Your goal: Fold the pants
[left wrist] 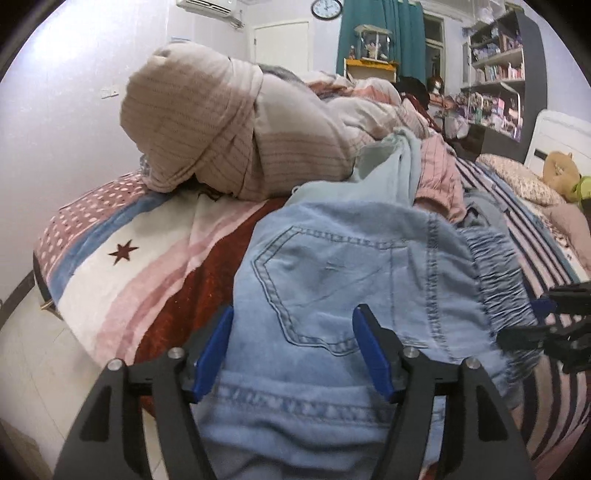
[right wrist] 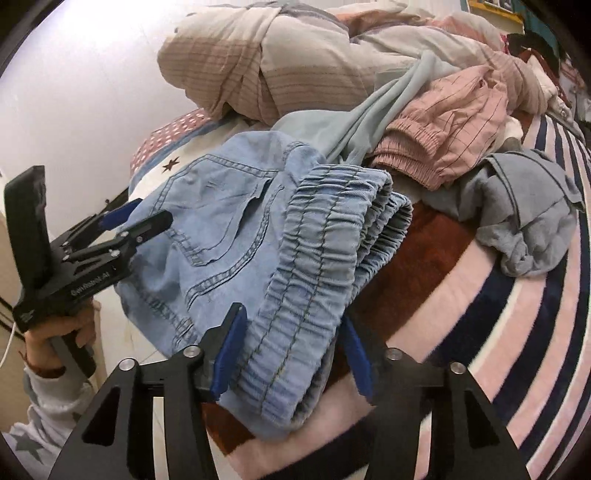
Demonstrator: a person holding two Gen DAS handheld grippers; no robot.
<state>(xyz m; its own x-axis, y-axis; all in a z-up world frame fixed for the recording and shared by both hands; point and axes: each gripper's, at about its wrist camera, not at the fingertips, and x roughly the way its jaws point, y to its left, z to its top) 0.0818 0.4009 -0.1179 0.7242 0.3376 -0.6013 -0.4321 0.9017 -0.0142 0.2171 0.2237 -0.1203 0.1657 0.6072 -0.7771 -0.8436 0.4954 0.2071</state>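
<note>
My view past the bed (left wrist: 122, 280)

Behind it I see a white wall (left wrist: 66, 110), an air conditioner (left wrist: 210, 9), a clock (left wrist: 326, 8), teal curtains (left wrist: 384, 33); right of it, cluttered shelves (left wrist: 496, 70).

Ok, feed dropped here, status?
Both tongs open: left over jeans, right straddling waistband. Laundry pile crowds behind.
</note>
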